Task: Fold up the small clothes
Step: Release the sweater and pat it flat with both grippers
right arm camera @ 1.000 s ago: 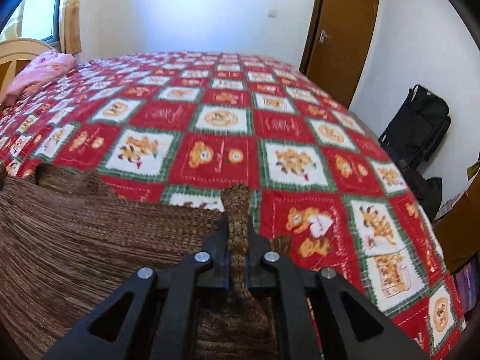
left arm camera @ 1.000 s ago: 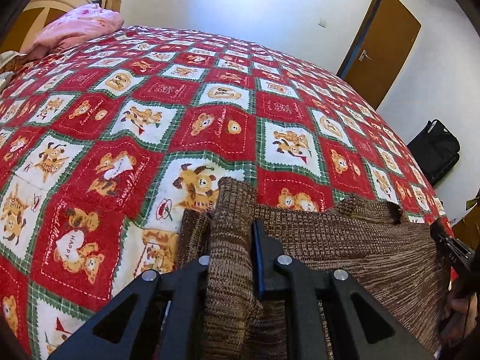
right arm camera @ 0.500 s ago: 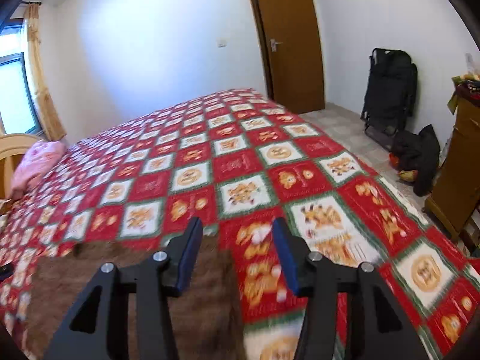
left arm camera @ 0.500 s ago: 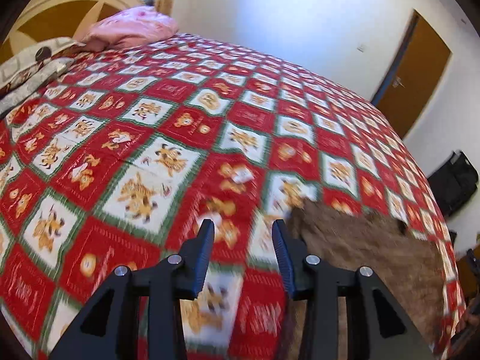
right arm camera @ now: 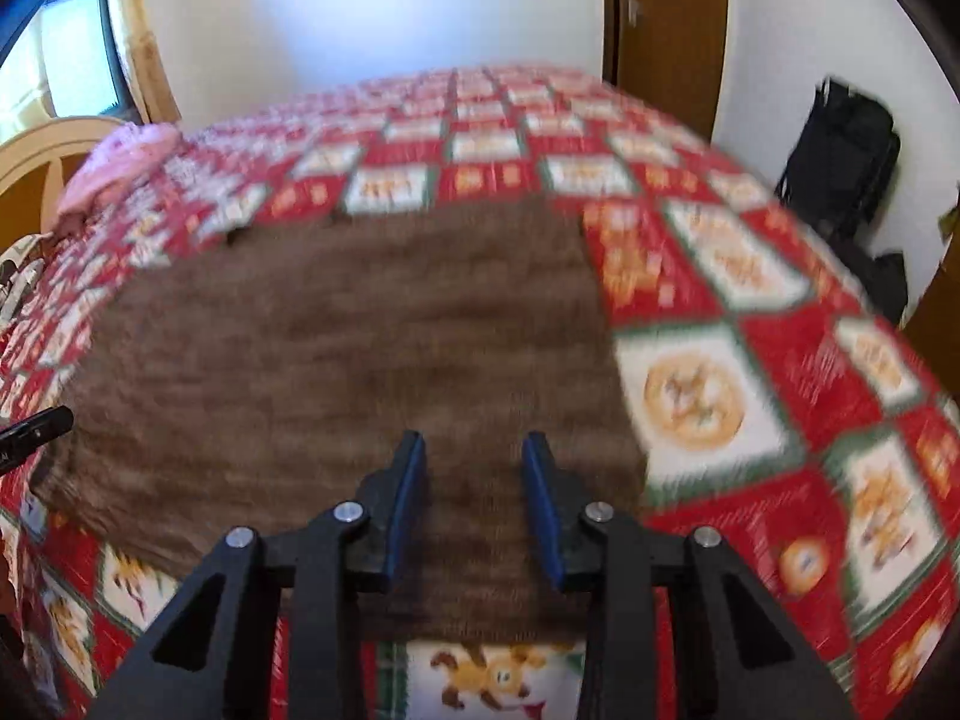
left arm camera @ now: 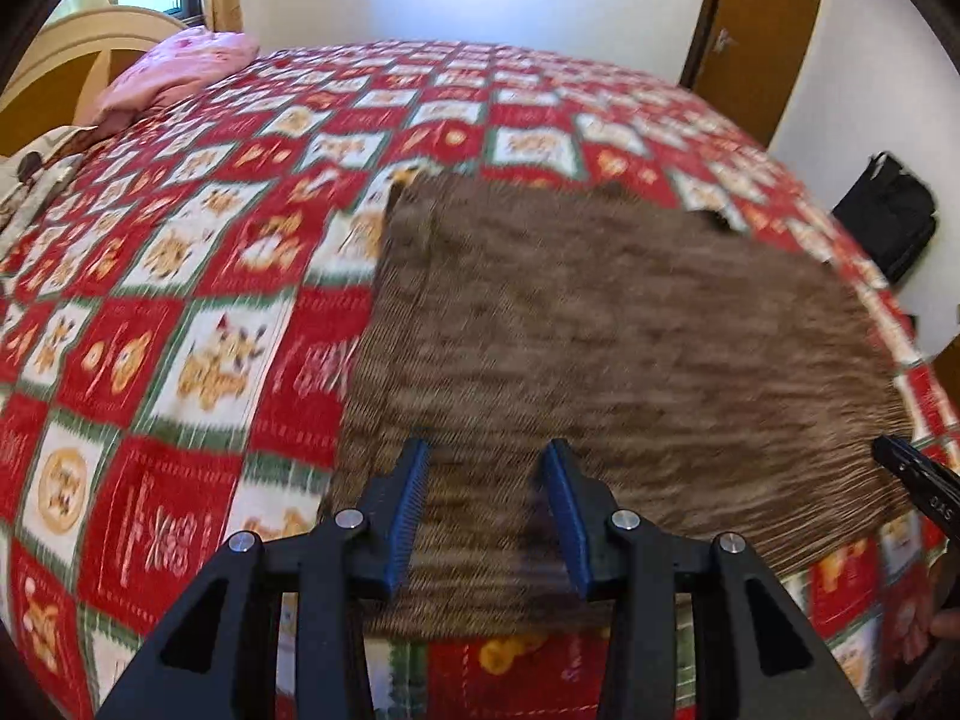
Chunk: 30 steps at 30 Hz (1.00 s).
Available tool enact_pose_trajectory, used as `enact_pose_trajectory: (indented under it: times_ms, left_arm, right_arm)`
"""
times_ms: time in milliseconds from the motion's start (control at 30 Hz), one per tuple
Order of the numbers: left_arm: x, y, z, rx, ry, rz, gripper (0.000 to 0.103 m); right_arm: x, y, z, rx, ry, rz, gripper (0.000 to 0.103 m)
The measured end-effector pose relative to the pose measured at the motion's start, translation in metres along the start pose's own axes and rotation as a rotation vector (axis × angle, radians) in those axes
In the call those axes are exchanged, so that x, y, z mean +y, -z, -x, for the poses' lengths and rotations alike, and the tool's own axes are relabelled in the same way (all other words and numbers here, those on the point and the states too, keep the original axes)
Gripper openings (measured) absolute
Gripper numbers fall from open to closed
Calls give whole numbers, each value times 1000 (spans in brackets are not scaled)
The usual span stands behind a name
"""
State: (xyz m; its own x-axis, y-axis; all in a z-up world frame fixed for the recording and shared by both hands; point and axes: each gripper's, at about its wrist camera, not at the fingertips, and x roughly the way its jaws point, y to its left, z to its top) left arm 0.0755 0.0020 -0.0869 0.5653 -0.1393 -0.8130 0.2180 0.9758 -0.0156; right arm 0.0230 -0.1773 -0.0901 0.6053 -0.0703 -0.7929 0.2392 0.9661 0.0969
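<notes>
- Both pairs of jaws stand wide apart and hold nothing: the left gripper (left arm camera: 485, 501) and the right gripper (right arm camera: 474, 495) hover just above the near part of the brown knit garment (left arm camera: 606, 360), which fills the gap between each pair of blue pads.
- The garment (right arm camera: 360, 360) lies flat as a rough rectangle on the patchwork bedspread (left arm camera: 180, 312), running away from the jaws; its far edge shows small bumps, too blurred to read.
- Judged from this, one fold looks done; at least another fold is probably left.
- A second ago each gripper was clamped on a raised ridge of the knit. Half a second ago both were already released and pointed past the cloth. Now they are back over its near edge.
- Beyond the cloth: a pink pillow (left arm camera: 180, 66), and a brown door (right arm camera: 666, 18).
</notes>
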Motion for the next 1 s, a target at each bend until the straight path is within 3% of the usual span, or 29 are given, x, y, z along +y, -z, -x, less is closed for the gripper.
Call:
enact_pose_trajectory:
  times_ms: [233, 400, 500, 667, 767, 867, 933, 1000]
  left_arm:
    - [0, 10, 12, -27, -149, -43, 42]
    - [0, 16, 30, -63, -222, -68, 44]
    - [4, 16, 38, -80, -242, -60, 47]
    - [21, 15, 58, -98, -163, -5, 47]
    - [54, 16, 71, -104, -68, 130, 48]
    - [81, 22, 78, -126, -40, 244, 49]
    - [88, 29, 73, -115, -5, 293, 49]
    - [86, 34, 65, -86, 36, 300, 49]
  right_arm:
    - [12, 6, 0, -55, 79, 68, 39]
    - [8, 3, 16, -33, 73, -8, 40]
    - [17, -1, 44, -81, 26, -58, 42]
    - [57, -19, 92, -166, -95, -21, 51]
    - [85, -34, 116, -197, -221, 10, 53]
    - [117, -52, 129, -210, -329, 69, 55]
    - [141, -58, 129, -228, -354, 100, 67]
    - [156, -56, 121, -245, -349, 106, 68]
